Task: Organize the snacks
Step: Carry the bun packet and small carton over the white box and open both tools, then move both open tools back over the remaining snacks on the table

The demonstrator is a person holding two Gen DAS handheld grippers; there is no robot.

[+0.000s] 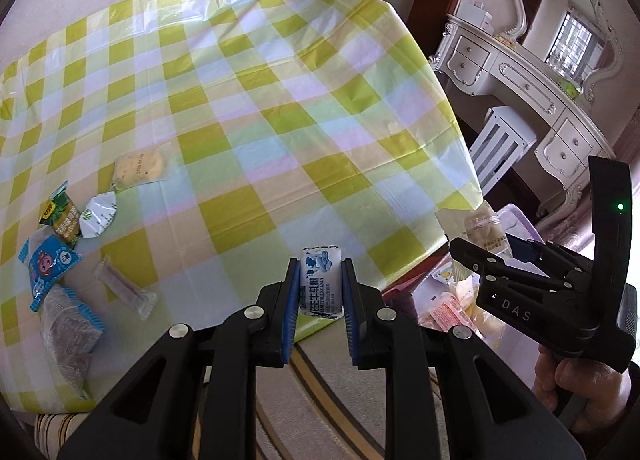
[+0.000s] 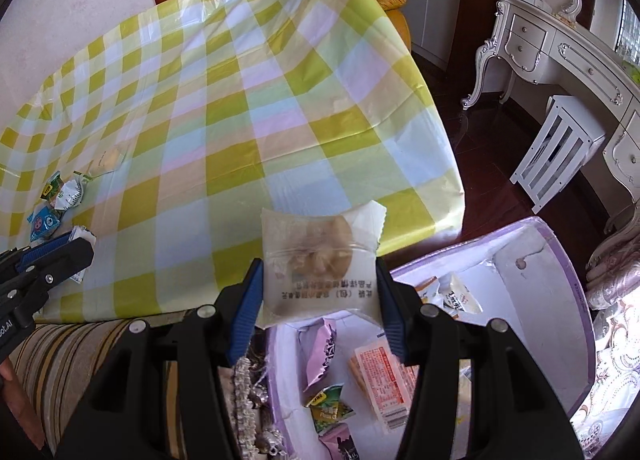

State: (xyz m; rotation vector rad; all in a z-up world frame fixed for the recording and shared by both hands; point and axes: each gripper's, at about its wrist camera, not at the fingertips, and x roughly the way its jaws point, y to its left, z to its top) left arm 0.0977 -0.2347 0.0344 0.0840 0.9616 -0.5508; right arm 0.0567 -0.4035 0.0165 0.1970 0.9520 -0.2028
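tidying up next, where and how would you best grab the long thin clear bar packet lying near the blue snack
Probably across the middle of the clear bar packet, from above. It lies flat and diagonal on the tablecloth, apart from the blue snack, so turn the jaws across its narrow width; its crimped ends look flimsy.

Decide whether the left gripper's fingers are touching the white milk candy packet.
Touching. The left wrist view shows both blue fingers pressed against the sides of the milk candy packet, with no gap.
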